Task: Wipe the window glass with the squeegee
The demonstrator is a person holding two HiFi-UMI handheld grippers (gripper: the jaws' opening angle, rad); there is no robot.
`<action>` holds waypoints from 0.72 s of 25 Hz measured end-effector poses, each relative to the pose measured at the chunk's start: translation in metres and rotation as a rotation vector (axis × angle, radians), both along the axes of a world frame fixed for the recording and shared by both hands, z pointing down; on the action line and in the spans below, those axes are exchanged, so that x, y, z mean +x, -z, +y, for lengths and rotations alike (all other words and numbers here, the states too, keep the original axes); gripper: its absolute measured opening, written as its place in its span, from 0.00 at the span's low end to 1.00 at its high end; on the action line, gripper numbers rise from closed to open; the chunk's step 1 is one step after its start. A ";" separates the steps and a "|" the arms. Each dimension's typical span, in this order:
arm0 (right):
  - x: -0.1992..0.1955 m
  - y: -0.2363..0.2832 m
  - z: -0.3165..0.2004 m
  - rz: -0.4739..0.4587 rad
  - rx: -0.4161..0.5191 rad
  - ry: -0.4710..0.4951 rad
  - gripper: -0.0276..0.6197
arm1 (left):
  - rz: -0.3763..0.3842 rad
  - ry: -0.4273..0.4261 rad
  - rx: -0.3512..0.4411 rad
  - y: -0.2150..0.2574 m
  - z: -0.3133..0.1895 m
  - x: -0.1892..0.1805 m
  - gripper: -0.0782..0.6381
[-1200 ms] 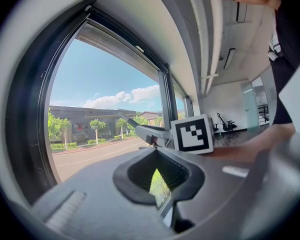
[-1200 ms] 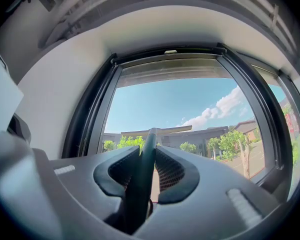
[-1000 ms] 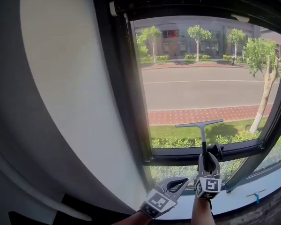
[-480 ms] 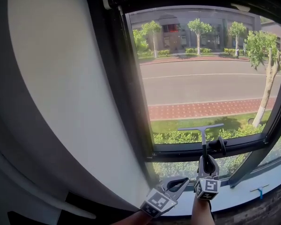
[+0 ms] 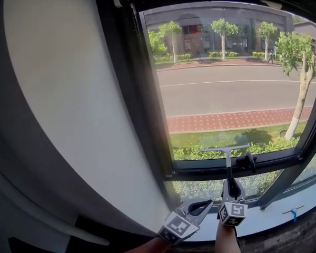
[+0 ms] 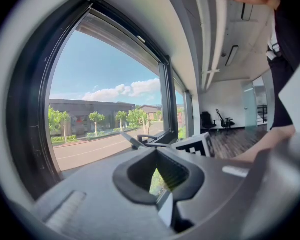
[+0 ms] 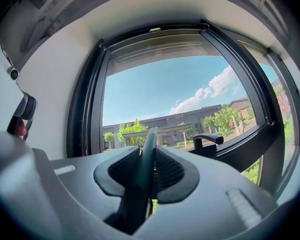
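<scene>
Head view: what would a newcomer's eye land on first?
The big window glass fills the right side, with a sunny street and trees beyond. At its lower edge the squeegee stands upright, blade up, its handle clamped in the right gripper's jaws. The left gripper sits beside it, jaws together, empty.

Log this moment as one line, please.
right tool: shut on squeegee handle | blade: at bottom of window glass | left tool: shut, empty

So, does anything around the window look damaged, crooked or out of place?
Nothing stands out. The squeegee sits upright in the right gripper, its blade roughly level, low at the glass near the window handle. The left gripper holds nothing.
</scene>
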State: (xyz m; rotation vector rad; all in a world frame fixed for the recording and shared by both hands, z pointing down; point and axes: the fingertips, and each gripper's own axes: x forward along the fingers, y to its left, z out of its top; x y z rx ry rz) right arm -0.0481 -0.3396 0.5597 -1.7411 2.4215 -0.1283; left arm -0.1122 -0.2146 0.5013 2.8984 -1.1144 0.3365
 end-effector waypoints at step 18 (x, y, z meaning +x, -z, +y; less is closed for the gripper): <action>-0.012 -0.043 0.005 -0.030 -0.112 0.043 0.20 | -0.001 0.008 -0.011 -0.005 0.003 -0.005 0.11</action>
